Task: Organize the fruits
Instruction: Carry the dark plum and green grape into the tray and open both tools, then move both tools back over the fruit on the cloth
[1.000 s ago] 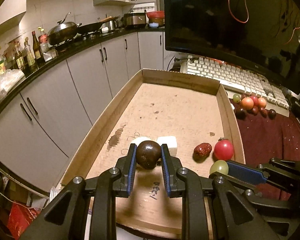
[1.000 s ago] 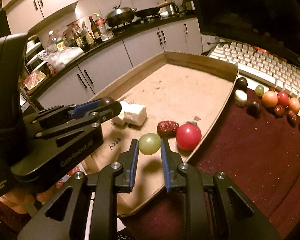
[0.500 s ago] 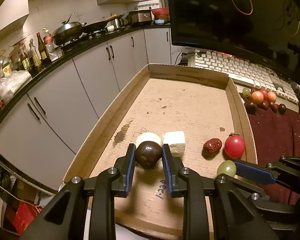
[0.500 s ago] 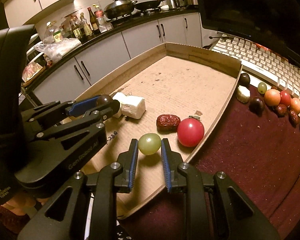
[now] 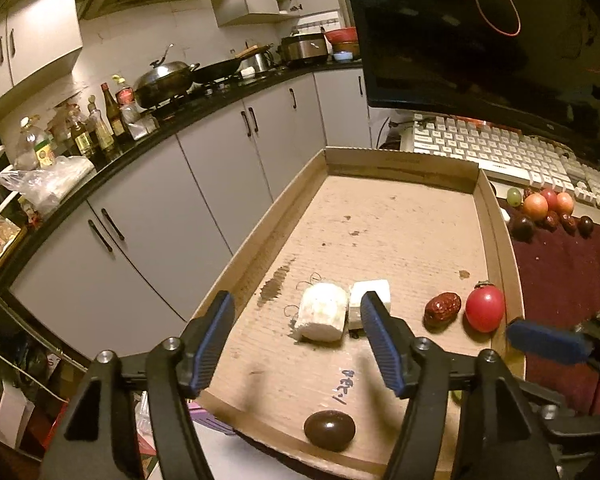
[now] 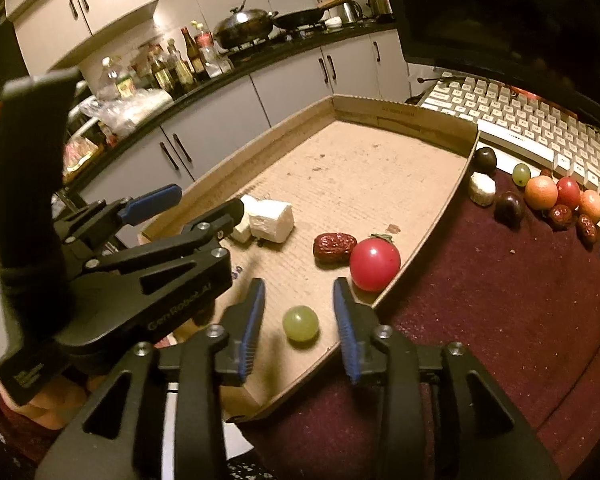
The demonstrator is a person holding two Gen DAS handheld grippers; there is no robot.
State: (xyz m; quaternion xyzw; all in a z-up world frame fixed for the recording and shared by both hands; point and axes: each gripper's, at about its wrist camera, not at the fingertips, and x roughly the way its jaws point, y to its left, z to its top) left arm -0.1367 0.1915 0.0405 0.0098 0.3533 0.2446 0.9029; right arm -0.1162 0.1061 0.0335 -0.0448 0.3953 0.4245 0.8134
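Left gripper (image 5: 296, 340): jaws are being held wide, nothing between the pads; it is hovering above the near end of the cardboard tray (image 5: 260, 240).
Dark plum (image 5: 329, 430): lying on the tray floor just inside the near rim, below and nearer than the left fingertips, roughly centred under the gap; slightly oval, long axis running left to right.
White blocks (image 5: 324, 317): two pale pieces are sitting touching each other ahead of the left gripper, further into the tray.
Red date (image 6: 334, 247): resting beside the red tomato (image 6: 375, 264), both near the tray's right wall; date's long axis is lying across the tray.
Right gripper (image 6: 298, 320): jaws are being held apart at moderate width, gripping nothing.
Green grape (image 6: 300, 323): sitting on the tray floor between the right pads, touching neither, close to the near right corner.
Loose fruit row (image 6: 540, 192): waiting outside the tray on the maroon cloth (image 6: 500, 300) by the keyboard (image 6: 520, 120).
Judgement: the loose row is lying forward and rightward, so the right gripper is better placed for it.
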